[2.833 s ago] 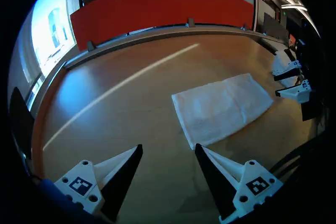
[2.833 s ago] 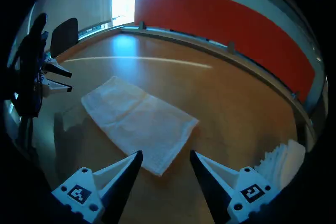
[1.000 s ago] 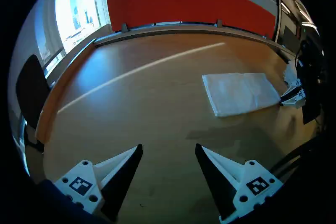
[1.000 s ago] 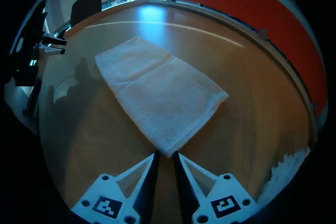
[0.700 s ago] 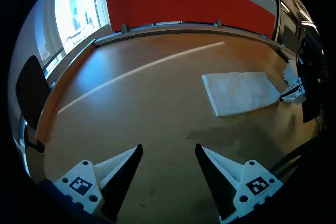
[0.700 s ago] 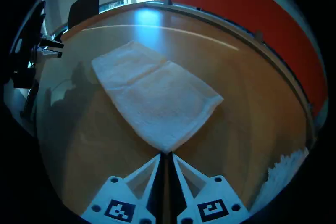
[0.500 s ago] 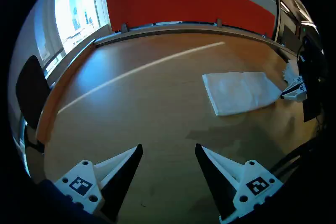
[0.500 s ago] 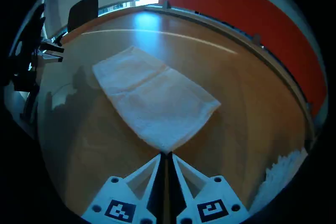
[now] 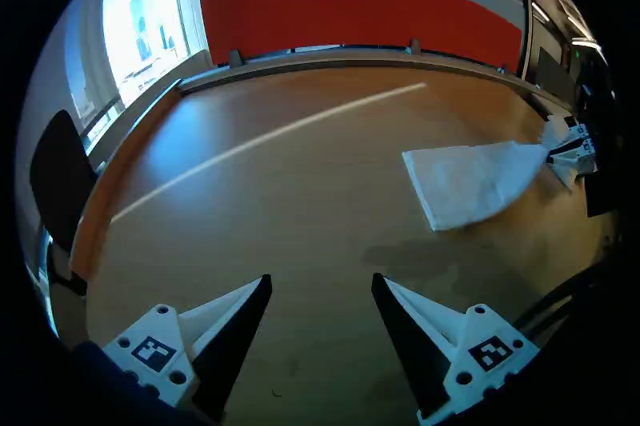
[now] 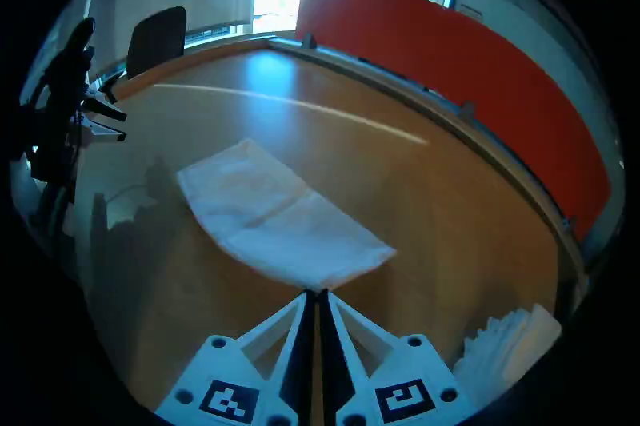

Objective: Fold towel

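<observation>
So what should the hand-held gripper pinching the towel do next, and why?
Probably carry that corner over toward the far end of the towel. The right hand-held gripper is shut on one corner, held off the table, while the rest lies flat.

Hard daylight floods in from an overexposed window (image 9: 140,34), laying a glare streak across the glossy tabletop (image 9: 240,210). Soft shadows pool on the tabletop away from the window. Fisheye distortion bends the edges; focus is sharp.
</observation>
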`<act>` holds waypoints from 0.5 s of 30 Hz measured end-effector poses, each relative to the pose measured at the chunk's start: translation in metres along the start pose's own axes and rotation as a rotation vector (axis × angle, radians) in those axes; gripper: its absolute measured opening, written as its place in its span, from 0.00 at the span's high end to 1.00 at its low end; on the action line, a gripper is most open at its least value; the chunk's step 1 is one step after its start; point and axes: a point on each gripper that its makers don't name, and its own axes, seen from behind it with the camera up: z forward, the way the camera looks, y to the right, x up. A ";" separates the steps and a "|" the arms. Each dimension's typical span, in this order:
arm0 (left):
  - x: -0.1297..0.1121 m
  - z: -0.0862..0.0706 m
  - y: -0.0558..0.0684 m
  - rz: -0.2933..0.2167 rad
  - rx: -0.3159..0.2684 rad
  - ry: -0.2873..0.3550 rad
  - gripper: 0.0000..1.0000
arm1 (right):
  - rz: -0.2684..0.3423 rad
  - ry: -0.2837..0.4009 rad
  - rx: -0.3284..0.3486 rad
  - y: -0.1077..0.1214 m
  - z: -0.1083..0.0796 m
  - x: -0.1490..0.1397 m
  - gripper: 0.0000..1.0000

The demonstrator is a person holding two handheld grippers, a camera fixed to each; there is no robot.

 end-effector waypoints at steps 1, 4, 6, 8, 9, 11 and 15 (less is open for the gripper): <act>0.000 0.000 0.000 0.000 -0.001 0.000 0.07 | -0.005 0.005 -0.004 0.001 -0.003 0.003 0.90; 0.001 0.000 0.001 0.002 -0.002 0.000 0.07 | -0.021 0.022 -0.016 0.005 -0.012 0.013 0.90; 0.001 0.000 0.002 0.004 -0.003 0.001 0.07 | -0.030 0.033 -0.024 0.008 -0.018 0.020 0.90; 0.002 0.000 0.003 0.004 -0.004 0.001 0.07 | -0.040 0.044 -0.030 0.010 -0.023 0.026 0.90; 0.002 0.001 0.004 0.005 -0.004 0.001 0.07 | -0.043 0.048 -0.032 0.011 -0.025 0.028 0.90; 0.003 0.001 0.005 0.005 -0.005 0.002 0.07 | -0.050 0.056 -0.038 0.013 -0.029 0.033 0.90; 0.005 0.001 0.006 0.006 -0.007 0.004 0.07 | -0.059 0.063 -0.042 0.017 -0.035 0.038 0.90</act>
